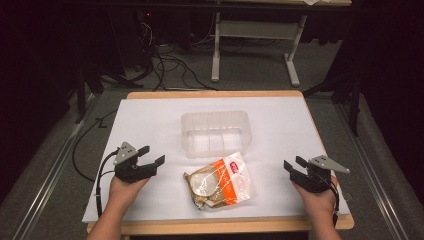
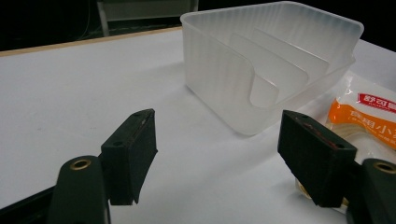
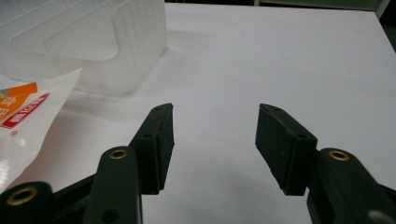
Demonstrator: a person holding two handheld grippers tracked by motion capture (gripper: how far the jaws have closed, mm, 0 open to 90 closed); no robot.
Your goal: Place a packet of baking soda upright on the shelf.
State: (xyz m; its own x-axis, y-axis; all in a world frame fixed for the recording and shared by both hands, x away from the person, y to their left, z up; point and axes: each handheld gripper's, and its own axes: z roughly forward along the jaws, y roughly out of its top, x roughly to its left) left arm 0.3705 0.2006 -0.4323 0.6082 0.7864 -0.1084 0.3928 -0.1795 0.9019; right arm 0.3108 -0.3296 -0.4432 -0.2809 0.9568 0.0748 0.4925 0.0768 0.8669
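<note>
On the white counter (image 1: 150, 112), near its front edge and midway between my two tools, lies the snack bag (image 1: 220, 182), flat, its clear end toward my left and its orange-and-white printed end toward my right. Just behind it stands the translucent bin (image 1: 216, 133), ribbed on its walls and split by inner dividers; the bag's far corner lies just beside the bin's front wall, though I cannot tell whether they touch. My left tool (image 1: 151, 155) rests low near the left front of the counter, its jaws spread apart with nothing between them, pointing toward the bin and bag. My right tool (image 1: 294, 163) sits near the right front corner, likewise released, jaws apart over bare white surface. Open room: wide bare strips run along both sides of the bin, and the whole back of the counter behind it is free up to the wooden rim (image 1: 215, 93). In the left gripper view, the bag (image 2: 369, 116) carries a red label with white characters and further white characters on the orange band; I cannot read them surely. In the right gripper view, the bag's corner (image 3: 28, 116) shows an orange patch and a red strip with small white print, too blurred to read.
</note>
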